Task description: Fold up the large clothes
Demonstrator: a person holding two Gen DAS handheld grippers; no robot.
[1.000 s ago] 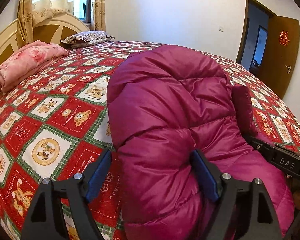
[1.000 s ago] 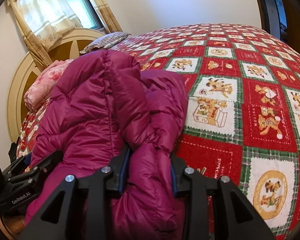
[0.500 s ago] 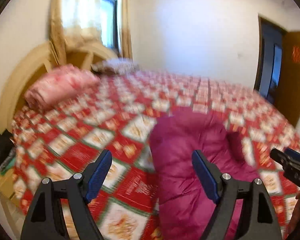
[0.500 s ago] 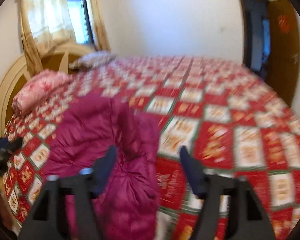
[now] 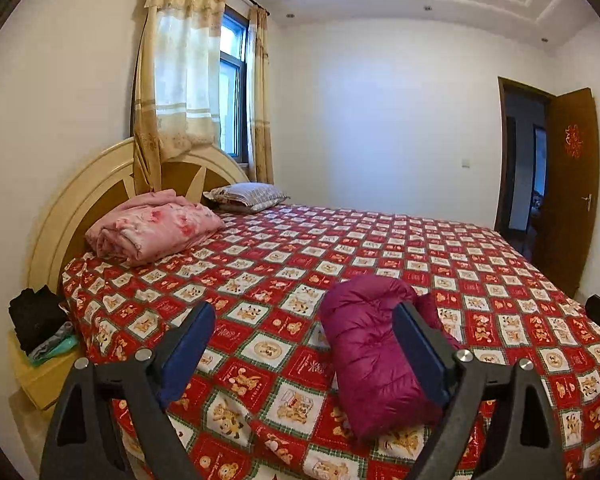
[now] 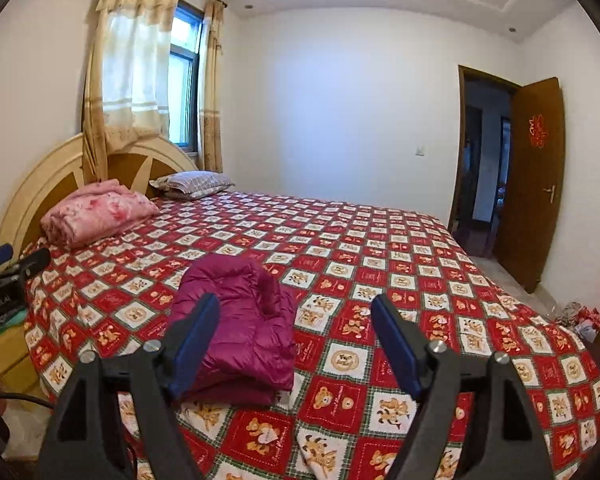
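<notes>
The jacket [image 5: 374, 354] [image 6: 240, 328], a magenta padded one, lies folded into a compact bundle near the front edge of the bed [image 5: 380, 248] [image 6: 380, 248], on the red checked bedspread with bear pictures. The left gripper [image 5: 304, 336] hangs above the bed with its jaws spread wide and nothing between them; its right finger crosses in front of the jacket. The right gripper [image 6: 296, 328] is likewise released and empty, held clear of the jacket. Farther up the bed, a folded pink blanket [image 5: 156, 228] [image 6: 96, 216] lies by the headboard [image 5: 80, 200] [image 6: 28, 188], with a striped pillow [image 5: 246, 196] [image 6: 192, 184] beside it. A brown door [image 5: 568, 188] [image 6: 536, 176] stands open at the right.
</notes>
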